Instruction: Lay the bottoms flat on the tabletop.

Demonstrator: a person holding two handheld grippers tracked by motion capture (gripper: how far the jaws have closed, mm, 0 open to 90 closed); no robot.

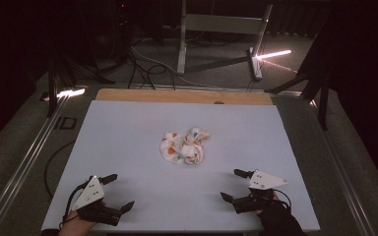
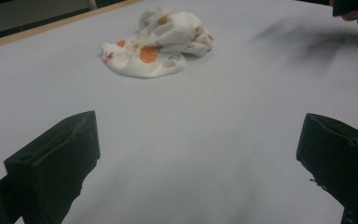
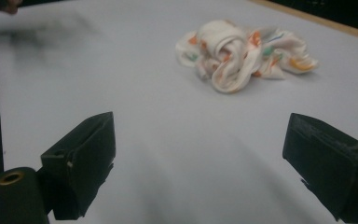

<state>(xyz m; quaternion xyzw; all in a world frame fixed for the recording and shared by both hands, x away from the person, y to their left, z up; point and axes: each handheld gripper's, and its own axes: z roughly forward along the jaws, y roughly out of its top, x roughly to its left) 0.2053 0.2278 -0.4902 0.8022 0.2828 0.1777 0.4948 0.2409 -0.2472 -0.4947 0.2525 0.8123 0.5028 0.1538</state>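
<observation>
A crumpled white cloth with orange, red and green prints lies in a heap near the middle of the pale table top. In the left gripper view the cloth sits far ahead, and in the right gripper view the cloth also lies ahead, slightly right. My left gripper rests near the front left edge, jaws wide apart with nothing between them. My right gripper sits near the front right, also open and empty. Both are well short of the cloth.
A wooden strip borders the table's far edge. Metal rails run along both sides. Beyond the table stand a white frame, cables on the floor and a lit strip. The surroundings are dark.
</observation>
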